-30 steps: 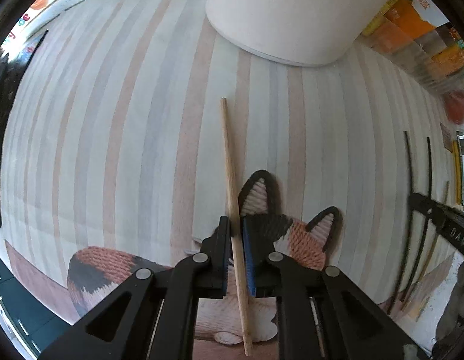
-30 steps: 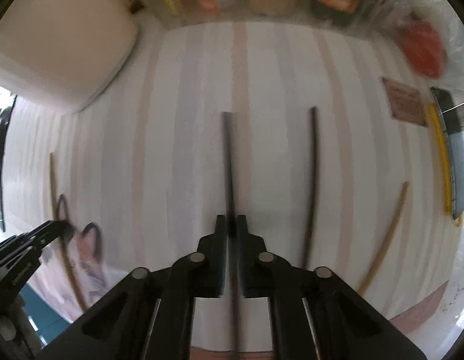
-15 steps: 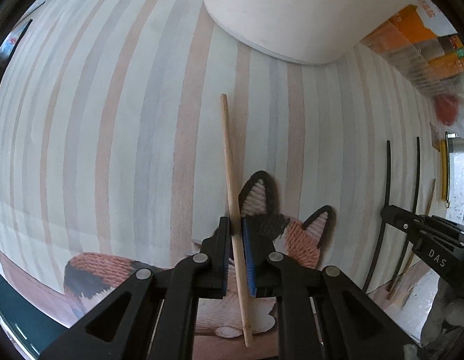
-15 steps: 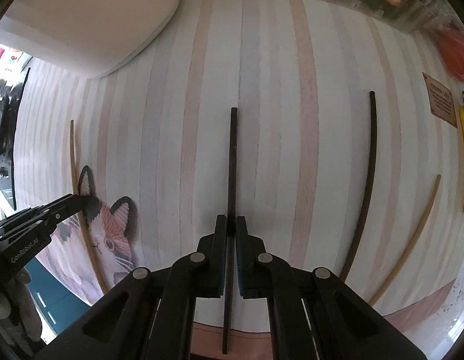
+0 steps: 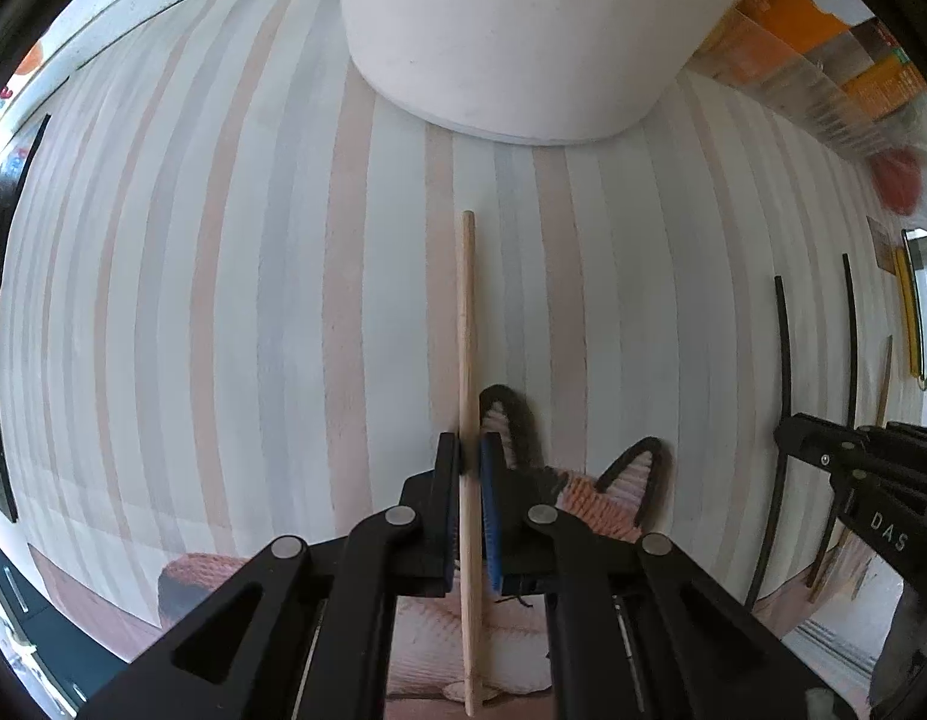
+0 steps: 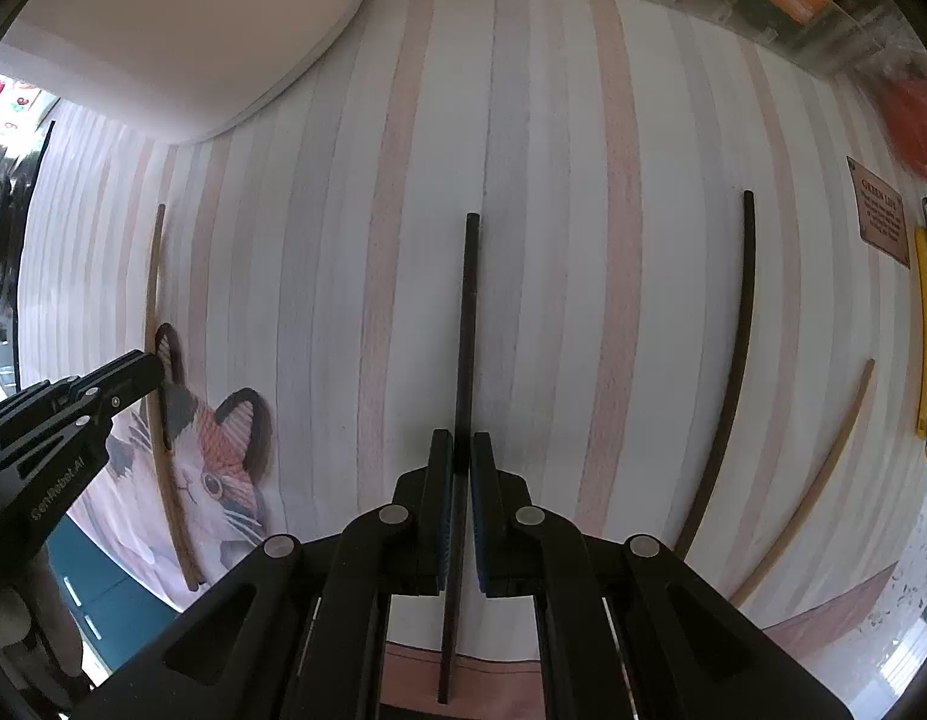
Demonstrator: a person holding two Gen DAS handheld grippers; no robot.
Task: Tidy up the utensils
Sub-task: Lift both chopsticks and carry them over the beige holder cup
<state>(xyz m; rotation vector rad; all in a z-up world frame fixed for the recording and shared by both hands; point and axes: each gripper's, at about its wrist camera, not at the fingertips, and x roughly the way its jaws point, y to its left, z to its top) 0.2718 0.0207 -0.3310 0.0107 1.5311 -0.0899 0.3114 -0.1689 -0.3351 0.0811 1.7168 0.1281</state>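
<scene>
Left gripper [image 5: 470, 450] clamping wooden chopstick [image 5: 467, 324], right gripper [image 6: 457, 444] (likewise closed) on black chopstick [image 6: 468, 312]

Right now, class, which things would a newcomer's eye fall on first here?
Probably the two clamped chopsticks: the left gripper shut on a wooden chopstick, the right gripper shut on a black chopstick. Next, the cat picture at the striped mat's near left corner.

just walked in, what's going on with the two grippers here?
Chopstick sorting on a striped tablecloth. The left gripper is shut on a light wooden chopstick above a cat-print mat. The right gripper is shut on a black chopstick. A second black chopstick and another wooden chopstick lie on the cloth to its right, ungrasped. A white container stands ahead.
</scene>
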